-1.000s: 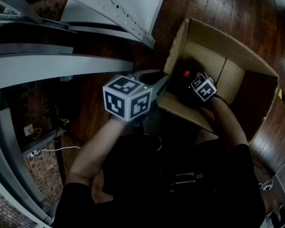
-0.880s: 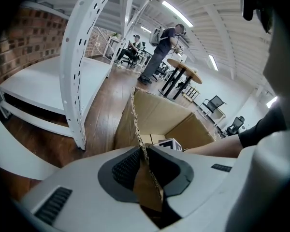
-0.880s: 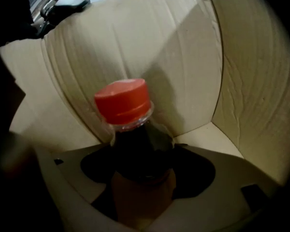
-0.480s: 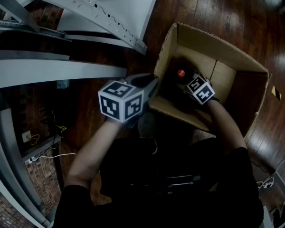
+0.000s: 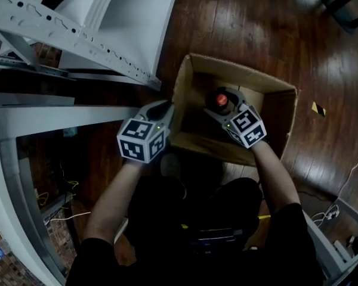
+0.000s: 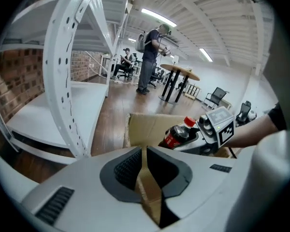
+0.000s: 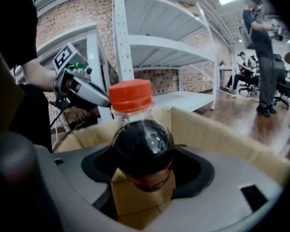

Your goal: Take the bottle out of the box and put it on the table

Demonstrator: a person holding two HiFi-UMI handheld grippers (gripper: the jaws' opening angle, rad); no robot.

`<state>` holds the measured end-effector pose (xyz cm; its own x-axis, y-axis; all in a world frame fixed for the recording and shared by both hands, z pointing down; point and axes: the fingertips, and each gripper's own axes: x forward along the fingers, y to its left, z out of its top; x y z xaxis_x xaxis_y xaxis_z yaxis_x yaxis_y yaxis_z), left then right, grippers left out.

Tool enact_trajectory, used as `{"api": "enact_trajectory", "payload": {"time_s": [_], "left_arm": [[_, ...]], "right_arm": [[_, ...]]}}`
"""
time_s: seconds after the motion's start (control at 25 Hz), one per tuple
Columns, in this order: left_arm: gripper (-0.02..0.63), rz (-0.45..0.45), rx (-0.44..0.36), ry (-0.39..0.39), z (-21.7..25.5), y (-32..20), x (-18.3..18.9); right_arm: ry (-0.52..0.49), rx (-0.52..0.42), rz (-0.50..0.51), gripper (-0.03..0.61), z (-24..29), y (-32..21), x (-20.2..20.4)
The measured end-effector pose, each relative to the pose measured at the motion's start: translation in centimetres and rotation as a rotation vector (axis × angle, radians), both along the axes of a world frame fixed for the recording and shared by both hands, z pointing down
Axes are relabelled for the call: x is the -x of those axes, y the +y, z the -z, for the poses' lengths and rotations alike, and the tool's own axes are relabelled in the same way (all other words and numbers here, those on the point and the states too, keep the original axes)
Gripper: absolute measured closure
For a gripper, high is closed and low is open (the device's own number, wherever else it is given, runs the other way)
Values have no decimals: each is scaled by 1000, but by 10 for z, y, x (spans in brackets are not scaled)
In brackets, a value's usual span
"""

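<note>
The cola bottle (image 5: 221,100) is dark with a red cap and stands upright above the open cardboard box (image 5: 238,74). My right gripper (image 5: 223,105) is shut on its body just under the neck (image 7: 141,151). In the left gripper view the bottle (image 6: 176,135) shows lifted over the box's rim (image 6: 150,124). My left gripper (image 5: 167,109) is at the box's left wall. Its jaws have just been closing and now pinch the cardboard edge (image 6: 145,151) between them.
A white metal shelving rack (image 5: 77,34) with a white shelf board (image 5: 137,16) stands left of the box. Dark wooden floor (image 5: 256,22) surrounds the box. Cables (image 5: 340,213) lie at the lower right. People (image 6: 150,57) and a round table (image 6: 179,74) are far off.
The right gripper has risen with the bottle, from deep inside the box to above its rim. The left gripper rose a little, still at the box's left wall.
</note>
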<state>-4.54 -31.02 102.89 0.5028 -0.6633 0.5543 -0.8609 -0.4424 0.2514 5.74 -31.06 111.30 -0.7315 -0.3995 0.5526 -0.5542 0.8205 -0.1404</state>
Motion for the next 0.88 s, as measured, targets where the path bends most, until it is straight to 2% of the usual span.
{"api": "enact_trajectory", "payload": {"time_s": [0.08,0.2,0.32,0.48,0.56,0.68,0.88], "left_arm": [[575,-13,12,55,36,-2,-15],[575,-58,-26,85,107,-5,-38],[575,-80,-47,111,184,0,-46],[575,-68,-96,99,291,5,-40],[575,-67,-137,109,347,4,-37],[575,-89,-170,136,425,5,-36],[575,-147,-195,152,524,24,-35]], "right_arm": [[-23,-7,-70,250,51,-4,-18],[-28,-6,-133,250,129,-3,-40],[-10,-9,-132,250,207,5,-48],[-19,5,-171,250,321,14,-53],[-25,-11,-187,250,380,16,-55],[13,-55,-151,250,462,24,-57],[-30,-85,-175,250,576,47,-58]]}}
